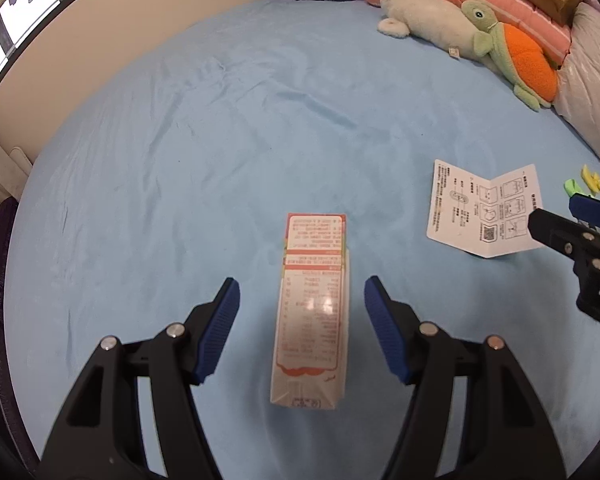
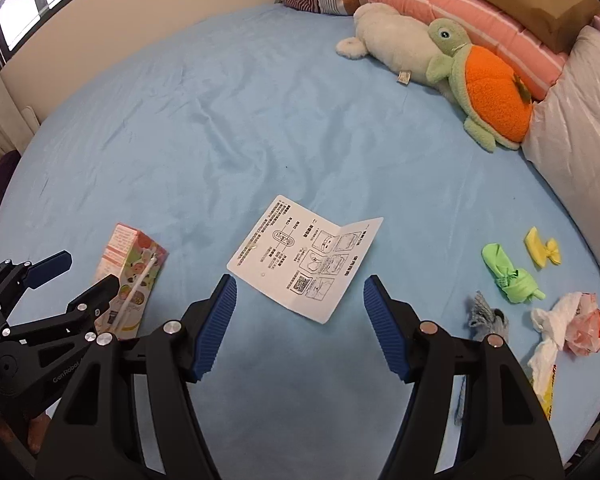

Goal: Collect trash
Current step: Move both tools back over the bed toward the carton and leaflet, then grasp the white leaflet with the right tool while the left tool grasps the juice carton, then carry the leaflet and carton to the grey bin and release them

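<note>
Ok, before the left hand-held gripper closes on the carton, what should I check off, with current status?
1. Left hand-held gripper open: ok.
2. Drink carton centred between its fingers: ok.
3. Pads touching the carton: not ok, gaps on both sides.
4. Carton lying flat on the blue bed sheet: ok.
5. Right hand-held gripper clear of the carton: ok, open near the leaflet.
6. Trash container location: cannot tell.
</note>
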A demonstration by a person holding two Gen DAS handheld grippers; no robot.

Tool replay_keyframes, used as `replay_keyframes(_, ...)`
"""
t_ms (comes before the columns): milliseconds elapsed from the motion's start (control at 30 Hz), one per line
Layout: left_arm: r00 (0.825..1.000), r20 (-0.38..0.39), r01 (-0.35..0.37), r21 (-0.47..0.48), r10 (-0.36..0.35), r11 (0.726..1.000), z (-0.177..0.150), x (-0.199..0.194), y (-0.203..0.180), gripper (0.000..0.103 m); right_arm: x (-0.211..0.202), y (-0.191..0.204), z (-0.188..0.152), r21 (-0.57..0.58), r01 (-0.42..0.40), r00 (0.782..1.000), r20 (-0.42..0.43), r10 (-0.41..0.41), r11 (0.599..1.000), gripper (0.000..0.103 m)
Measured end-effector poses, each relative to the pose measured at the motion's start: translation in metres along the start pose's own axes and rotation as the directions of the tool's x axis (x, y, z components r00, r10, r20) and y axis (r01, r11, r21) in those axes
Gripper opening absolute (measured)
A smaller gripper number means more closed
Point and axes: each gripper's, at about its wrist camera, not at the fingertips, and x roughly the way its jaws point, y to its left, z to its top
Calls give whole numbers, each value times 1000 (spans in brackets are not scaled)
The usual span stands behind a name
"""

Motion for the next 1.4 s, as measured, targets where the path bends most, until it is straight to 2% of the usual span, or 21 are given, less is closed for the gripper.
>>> replay_keyframes(200,999,-33,7,32,-5,999,-1,34,-8,65,43,-10,1,52,-12,998,-64,15,999,62)
replay_keyframes(233,999,-35,11,35,-10,999,-1,38,-9,62,48,-11,1,57,-14,997,-72,18,998,57)
replay_keyframes(267,999,-37,14,37,-12,999,-2,40,-10,47,52,-11,0,62,-21,996,-82,26,998,42)
replay_keyframes(300,999,-44,22,38,-20,999,-2,43,-10,43,56,-11,0,67,-30,995,-98,36,997,29)
replay_keyframes(333,999,-40,25,35,-24,999,-2,44,-9,42,59,-11,0,73,-37,993,-109,45,997,24)
replay_keyframes(367,999,-35,29,34,-28,999,-2,43,-9,42,61,-11,-1,78,-46,992,-112,55,996,13)
replay_keyframes(500,999,-34,43,41,-42,998,-2,38,-9,41,54,-10,-2,106,-71,992,-99,82,992,4)
replay_keyframes(633,999,-23,40,53,-39,998,-3,28,-9,41,41,-9,-4,134,-101,991,-78,112,986,0)
replay_keyframes(967,998,5,55,40,-55,998,-18,-12,-11,41,5,-6,-23,145,-117,990,-57,126,982,0)
replay_keyframes(1167,995,37,91,67,-93,994,-37,-50,-26,41,-32,-14,-48,180,-112,992,-32,119,977,0)
replay_keyframes(1400,985,68,148,150,-159,978,-65,-99,-58,41,-86,-34,-89,244,-69,998,9,69,967,0)
